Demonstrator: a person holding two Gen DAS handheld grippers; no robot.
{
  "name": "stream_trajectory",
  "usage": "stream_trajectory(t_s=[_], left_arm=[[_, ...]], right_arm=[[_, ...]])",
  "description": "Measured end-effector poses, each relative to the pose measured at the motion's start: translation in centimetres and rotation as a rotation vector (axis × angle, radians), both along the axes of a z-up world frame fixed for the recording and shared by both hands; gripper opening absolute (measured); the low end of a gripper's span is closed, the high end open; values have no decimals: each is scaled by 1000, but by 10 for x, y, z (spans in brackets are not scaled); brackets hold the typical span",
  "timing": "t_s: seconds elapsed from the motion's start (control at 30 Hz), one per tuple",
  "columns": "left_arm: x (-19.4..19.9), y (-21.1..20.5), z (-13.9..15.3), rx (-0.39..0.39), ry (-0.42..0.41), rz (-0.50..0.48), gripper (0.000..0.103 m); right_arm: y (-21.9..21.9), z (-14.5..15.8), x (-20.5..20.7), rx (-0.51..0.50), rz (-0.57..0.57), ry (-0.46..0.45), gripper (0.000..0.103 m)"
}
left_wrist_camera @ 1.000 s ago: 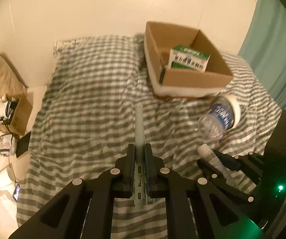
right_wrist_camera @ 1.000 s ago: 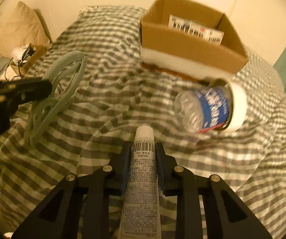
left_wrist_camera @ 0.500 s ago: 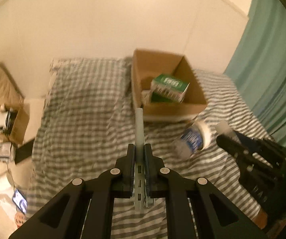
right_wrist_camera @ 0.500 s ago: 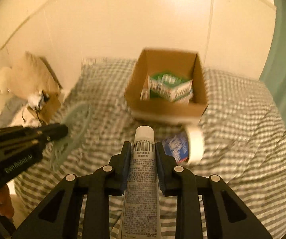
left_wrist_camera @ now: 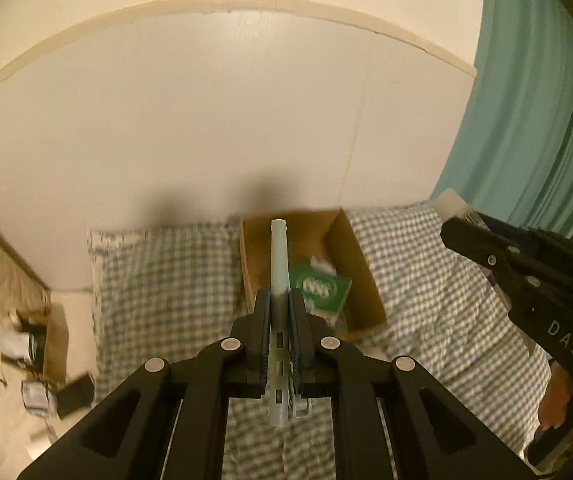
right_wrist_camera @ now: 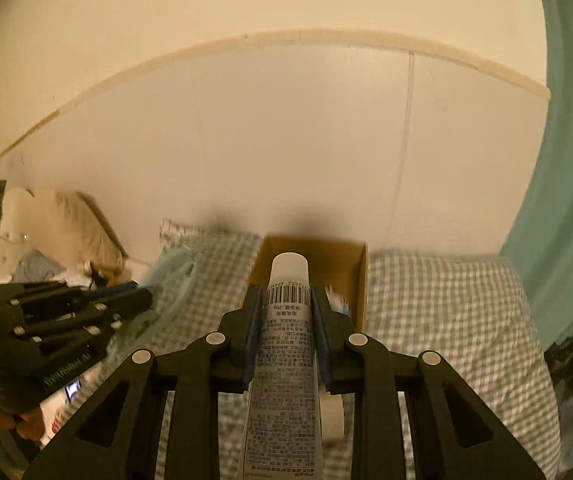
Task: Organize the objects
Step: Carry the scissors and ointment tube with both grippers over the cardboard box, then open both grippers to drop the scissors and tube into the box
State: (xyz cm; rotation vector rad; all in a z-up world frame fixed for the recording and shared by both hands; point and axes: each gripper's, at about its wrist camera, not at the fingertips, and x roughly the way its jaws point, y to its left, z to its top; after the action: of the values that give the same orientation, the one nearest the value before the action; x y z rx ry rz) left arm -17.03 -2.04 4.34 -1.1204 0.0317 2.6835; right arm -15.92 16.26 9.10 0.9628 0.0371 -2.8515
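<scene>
My left gripper (left_wrist_camera: 278, 300) is shut on a flat pale green plastic piece (left_wrist_camera: 278, 256), seen edge-on, held high over the bed; it also shows in the right wrist view (right_wrist_camera: 166, 284). My right gripper (right_wrist_camera: 286, 294) is shut on a white tube (right_wrist_camera: 286, 344) with a barcode and a white cap. An open cardboard box (left_wrist_camera: 360, 268) stands on the checked bedspread (left_wrist_camera: 166, 280) by the wall, with a green and white carton (left_wrist_camera: 320, 288) inside. The box also shows in the right wrist view (right_wrist_camera: 360, 280). The right gripper appears at the right of the left wrist view (left_wrist_camera: 452, 214).
A cream wall stands behind the bed and a teal curtain (left_wrist_camera: 538, 120) hangs at the right. A tan pillow (left_wrist_camera: 2, 268) and a small box of clutter (left_wrist_camera: 30, 340) lie left of the bed. A white-capped bottle (right_wrist_camera: 332, 416) lies partly hidden under my right gripper.
Both grippers have risen and tilted up, so the box and bed look smaller and lower and more wall shows. Each keeps its hold.
</scene>
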Motion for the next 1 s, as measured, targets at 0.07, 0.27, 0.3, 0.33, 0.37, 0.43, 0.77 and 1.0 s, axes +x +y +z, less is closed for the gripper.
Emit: stream_trajectory(t_s=[0.07,0.27,0.3,0.33,0.37,0.43,0.77,1.0], left_arm=[[-16,3,3,-4,11,3,9],[-72,14,-13,6,32,-6,9],[-81,16,-19,6,30,-2,9],[-89,16,-26,6,26,1,9],[-96,16,-34,8,19,3,9],[-114,19,-56,4,-8,0,9],[-157,29,-140,-69,-64,-30,9],[-158,34,-149,-66,-63,-42,10]], right_arm=[[-3,12,-17,13,2,19,24],[2,14,-75,13,-2,45,24],[3,11,-83,13,-5,42,24],[4,4,-93,14,-8,34,24],[7,-5,-105,13,-12,24,24],[9,-20,-123,13,-20,5,24],[37,-121,-197,-1,-42,-127,24],[46,-143,-201,-40,-47,-145,24]])
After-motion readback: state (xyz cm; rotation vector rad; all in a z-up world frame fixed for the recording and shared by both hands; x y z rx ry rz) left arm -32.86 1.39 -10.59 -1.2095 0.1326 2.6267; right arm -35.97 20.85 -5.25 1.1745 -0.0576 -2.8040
